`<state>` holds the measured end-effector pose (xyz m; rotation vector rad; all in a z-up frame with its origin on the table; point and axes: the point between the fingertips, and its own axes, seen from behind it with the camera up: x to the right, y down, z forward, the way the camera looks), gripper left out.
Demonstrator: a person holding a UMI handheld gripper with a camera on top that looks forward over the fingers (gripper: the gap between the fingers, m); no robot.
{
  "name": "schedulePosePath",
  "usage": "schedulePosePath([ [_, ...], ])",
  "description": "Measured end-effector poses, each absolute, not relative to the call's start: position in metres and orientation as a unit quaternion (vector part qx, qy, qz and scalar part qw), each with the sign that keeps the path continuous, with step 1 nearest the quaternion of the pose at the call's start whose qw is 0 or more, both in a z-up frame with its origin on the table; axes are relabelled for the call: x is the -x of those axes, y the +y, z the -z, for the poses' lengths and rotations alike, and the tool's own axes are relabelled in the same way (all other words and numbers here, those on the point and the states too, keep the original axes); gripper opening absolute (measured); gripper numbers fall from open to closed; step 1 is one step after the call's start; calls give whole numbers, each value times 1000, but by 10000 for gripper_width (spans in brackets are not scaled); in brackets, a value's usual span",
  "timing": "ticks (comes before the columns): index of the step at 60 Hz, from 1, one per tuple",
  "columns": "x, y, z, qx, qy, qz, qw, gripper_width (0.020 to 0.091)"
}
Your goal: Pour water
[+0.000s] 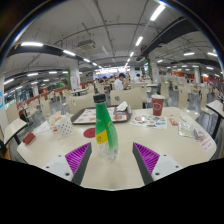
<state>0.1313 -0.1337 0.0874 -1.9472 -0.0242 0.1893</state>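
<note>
- Bottle [104,128]: a clear green plastic bottle with a dark cap stands upright on the table [110,165], just ahead of the fingers and between their lines, nearer the left finger.
- Gripper [111,158]: the fingers are spread wide, with open gaps on both sides of the bottle; neither purple pad [76,155] touches it.
- Table: a pale, smooth, round-edged top. A bare strip of surface lies between the fingers and in front of the bottle.
- Cup [157,104]: a red-brown paper cup stands upright beyond the right finger, well apart from the bottle.
- Tray [88,116]: a flat rectangular tray lies directly behind the bottle, with small items on it that cannot be identified.
- Far edge of the table: papers and small packets are scattered beside the cup.
- Background: further tables, chairs and ceiling strip lights; seated people appear in the distance.
</note>
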Motion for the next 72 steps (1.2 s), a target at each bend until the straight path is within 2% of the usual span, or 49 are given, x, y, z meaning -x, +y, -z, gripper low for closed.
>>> schedulePosePath([
  [12,-114,-46,-81,802,-6,-19,596,819],
  [13,-112,-41,-80,802,-5,-19,598,801],
  [15,-108,-31,-79,799,-7,-19,601,704],
  [16,-107,-27,-77,799,-8,-17,601,533],
  [17,-109,-24,-75,799,-5,-7,602,487],
  [21,-119,-14,-80,778,29,19,628,479],
  [26,-117,-10,-79,777,31,32,628,473],
  [33,-116,-6,-75,799,42,38,598,357],
  [39,-108,-1,-80,819,20,59,571,354],
  [46,-83,17,-123,810,-89,158,558,358],
  [51,-55,35,-138,788,-197,253,525,355],
  [58,-35,67,-150,714,-354,407,446,357],
  [62,-19,79,-145,675,-426,454,395,356],
  [72,5,104,-159,512,-573,575,282,356],
])
